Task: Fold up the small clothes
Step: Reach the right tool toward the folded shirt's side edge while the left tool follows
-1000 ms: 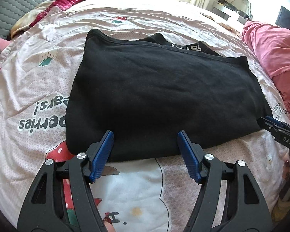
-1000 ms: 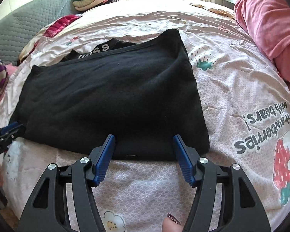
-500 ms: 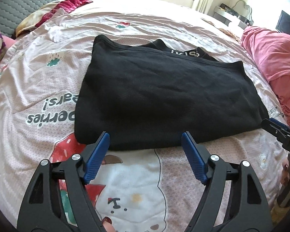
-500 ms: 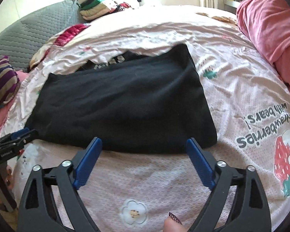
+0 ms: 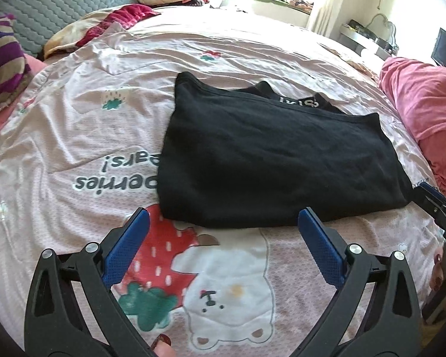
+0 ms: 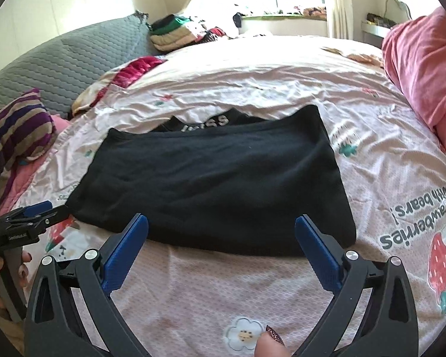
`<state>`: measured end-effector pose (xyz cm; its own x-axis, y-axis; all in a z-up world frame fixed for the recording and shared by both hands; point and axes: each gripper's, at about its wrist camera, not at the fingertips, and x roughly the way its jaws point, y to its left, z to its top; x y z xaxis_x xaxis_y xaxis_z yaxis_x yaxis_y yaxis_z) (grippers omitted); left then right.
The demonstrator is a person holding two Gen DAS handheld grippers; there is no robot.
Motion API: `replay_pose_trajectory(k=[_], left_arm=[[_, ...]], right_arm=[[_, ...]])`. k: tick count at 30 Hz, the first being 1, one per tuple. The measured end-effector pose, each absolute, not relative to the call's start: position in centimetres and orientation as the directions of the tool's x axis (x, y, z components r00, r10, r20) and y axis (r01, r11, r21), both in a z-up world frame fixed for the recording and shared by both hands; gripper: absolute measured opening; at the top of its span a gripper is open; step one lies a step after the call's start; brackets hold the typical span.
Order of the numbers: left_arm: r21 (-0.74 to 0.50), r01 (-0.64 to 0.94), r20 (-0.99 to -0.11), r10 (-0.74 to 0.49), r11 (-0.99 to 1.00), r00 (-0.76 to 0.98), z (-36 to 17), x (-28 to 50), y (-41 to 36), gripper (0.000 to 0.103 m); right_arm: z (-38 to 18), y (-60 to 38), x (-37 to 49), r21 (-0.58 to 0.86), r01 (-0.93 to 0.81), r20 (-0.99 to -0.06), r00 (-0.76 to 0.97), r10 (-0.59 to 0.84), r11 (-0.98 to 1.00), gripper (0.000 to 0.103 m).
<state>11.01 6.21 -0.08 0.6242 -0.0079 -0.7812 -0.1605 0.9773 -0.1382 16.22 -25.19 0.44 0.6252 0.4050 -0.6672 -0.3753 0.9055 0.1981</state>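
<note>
A black garment (image 5: 276, 160) lies folded flat on the pink printed bedsheet (image 5: 74, 113), a waistband with white letters (image 5: 300, 101) showing at its far edge. It also shows in the right wrist view (image 6: 217, 181). My left gripper (image 5: 223, 223) is open and empty, held just short of the garment's near edge. My right gripper (image 6: 221, 232) is open and empty, its fingertips at the garment's near edge on the other side. The right gripper shows at the right edge of the left wrist view (image 5: 437, 205); the left gripper shows at the left edge of the right wrist view (image 6: 32, 217).
A pink blanket (image 5: 425, 113) is heaped along the right side of the bed. A striped pillow (image 6: 15, 128) and a grey quilted headboard (image 6: 74, 56) are at the left. Stacked folded clothes (image 6: 172, 32) and a red cloth (image 5: 116, 20) lie at the far end.
Both grippers have drawn back from the garment's near edge, risen and opened wider. The garment stays flat on the bed.
</note>
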Motion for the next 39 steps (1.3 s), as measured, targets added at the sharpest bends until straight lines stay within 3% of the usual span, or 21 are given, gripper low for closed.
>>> replay_pose_trajectory(k=[12, 29, 39], left_arm=[[-0.137, -0.228, -0.772, 0.040, 0.964, 0.635, 0.0, 10.4, 9.0, 0.094], [-0.154, -0.312, -0.773, 0.082, 0.938, 0.630, -0.3, 11.5, 13.8, 0.094], [-0.127, -0.369, -0.790, 0.131, 0.921, 0.598, -1.0, 13.3, 16.6, 0.094]], right_arm=[[0.4, -21.3, 14.5, 0.097, -0.450, -0.631, 0.662, 0.404, 0.888, 0.098], [-2.7, -10.9, 13.0, 0.011, -0.652, -0.706, 0.532, 0.467, 0.758, 0.099], [-6.2, -5.1, 13.6, -0.177, -0.701, -0.783, 0.525, 0.333, 0.691, 0.099]])
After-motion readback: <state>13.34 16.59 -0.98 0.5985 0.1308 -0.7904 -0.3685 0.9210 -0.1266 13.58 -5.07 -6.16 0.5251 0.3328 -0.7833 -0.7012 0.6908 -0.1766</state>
